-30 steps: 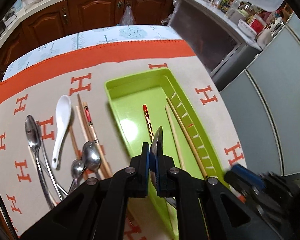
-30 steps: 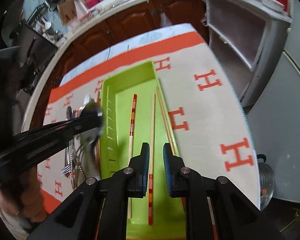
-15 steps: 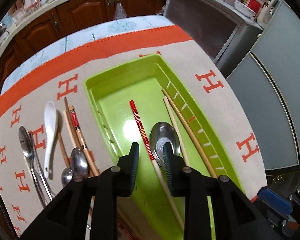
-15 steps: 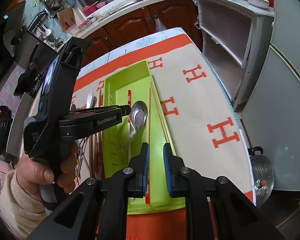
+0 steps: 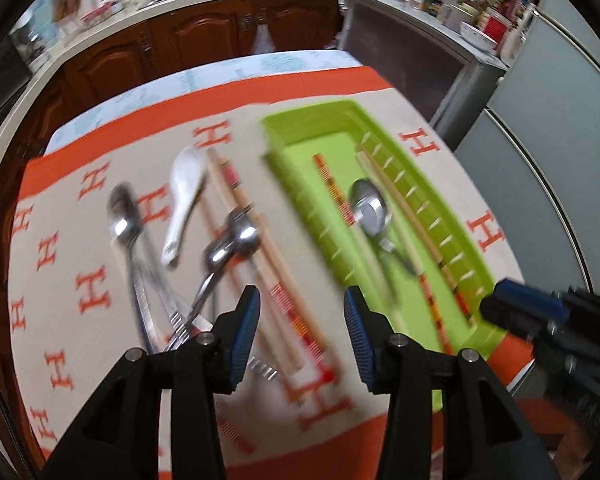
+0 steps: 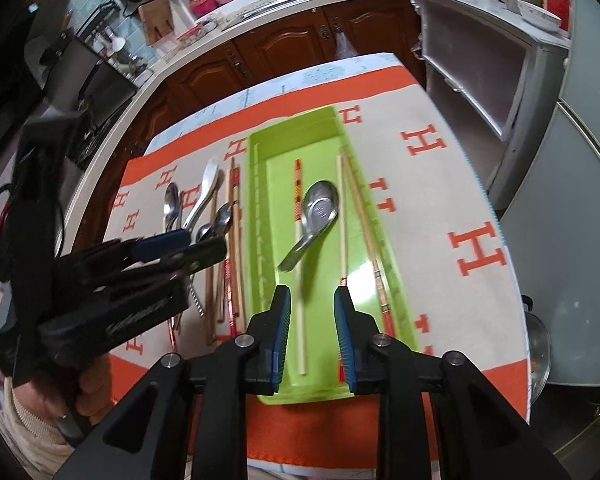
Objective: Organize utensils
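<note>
A green tray (image 6: 398,276) (image 5: 466,236) lies on the orange-and-beige cloth. In it lie a metal spoon (image 6: 318,210) (image 5: 370,210), a red-patterned chopstick (image 6: 297,184) and wooden chopsticks (image 6: 342,216). Left of the tray lie loose utensils: a white ceramic spoon (image 5: 184,196) (image 6: 204,194), metal spoons (image 5: 236,236) (image 6: 220,218) and chopsticks (image 5: 260,248). My left gripper (image 5: 300,320) is open and empty above the loose utensils. My right gripper (image 6: 310,320) is open and empty over the tray's near end.
The table's right edge borders grey cabinets (image 6: 560,184). Wooden cupboards (image 6: 300,48) and a cluttered kitchen counter stand behind the table. The left gripper's body (image 6: 112,276) shows at the left of the right wrist view.
The left gripper let go of the metal spoon in the tray, opened wide and swung left over the loose utensils. The right gripper opened a little wider.
</note>
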`<state>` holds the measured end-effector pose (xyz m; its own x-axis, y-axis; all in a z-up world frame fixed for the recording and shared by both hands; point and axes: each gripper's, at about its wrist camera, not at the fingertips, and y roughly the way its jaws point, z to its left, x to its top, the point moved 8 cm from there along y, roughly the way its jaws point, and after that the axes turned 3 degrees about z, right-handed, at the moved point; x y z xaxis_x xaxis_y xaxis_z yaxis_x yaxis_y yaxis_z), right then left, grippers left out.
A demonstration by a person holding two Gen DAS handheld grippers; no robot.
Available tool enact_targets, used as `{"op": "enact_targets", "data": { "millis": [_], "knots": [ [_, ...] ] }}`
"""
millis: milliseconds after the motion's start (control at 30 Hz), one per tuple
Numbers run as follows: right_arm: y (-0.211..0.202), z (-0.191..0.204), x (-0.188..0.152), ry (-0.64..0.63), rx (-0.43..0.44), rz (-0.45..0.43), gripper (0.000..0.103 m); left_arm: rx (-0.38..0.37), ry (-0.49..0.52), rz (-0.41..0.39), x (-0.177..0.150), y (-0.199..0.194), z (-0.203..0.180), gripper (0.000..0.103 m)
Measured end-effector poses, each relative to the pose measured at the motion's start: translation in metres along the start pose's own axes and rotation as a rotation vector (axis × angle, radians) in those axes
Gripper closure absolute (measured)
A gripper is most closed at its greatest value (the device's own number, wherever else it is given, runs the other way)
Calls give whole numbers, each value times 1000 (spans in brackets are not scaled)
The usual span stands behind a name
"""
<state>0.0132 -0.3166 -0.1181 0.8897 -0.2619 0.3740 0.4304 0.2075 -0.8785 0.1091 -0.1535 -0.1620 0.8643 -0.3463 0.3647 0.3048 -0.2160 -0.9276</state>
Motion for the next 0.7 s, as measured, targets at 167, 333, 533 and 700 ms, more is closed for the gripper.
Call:
{"op": "enact_targets", "data": {
  "millis": [167,333,533,700],
  "knots": [
    [5,24,-6,-53,5,22,80,64,-71,0,-33,-11,49,61],
    [15,49,-9,-84,11,49,80,120,-109,-30,-50,-22,81,61],
    [30,82,-12,-137,11,84,80,152,-128,-69,-63,-29,103,55],
    [46,108,-19,-186,14,120,80,148,-155,-59,-75,-21,117,55]
  ]
}}
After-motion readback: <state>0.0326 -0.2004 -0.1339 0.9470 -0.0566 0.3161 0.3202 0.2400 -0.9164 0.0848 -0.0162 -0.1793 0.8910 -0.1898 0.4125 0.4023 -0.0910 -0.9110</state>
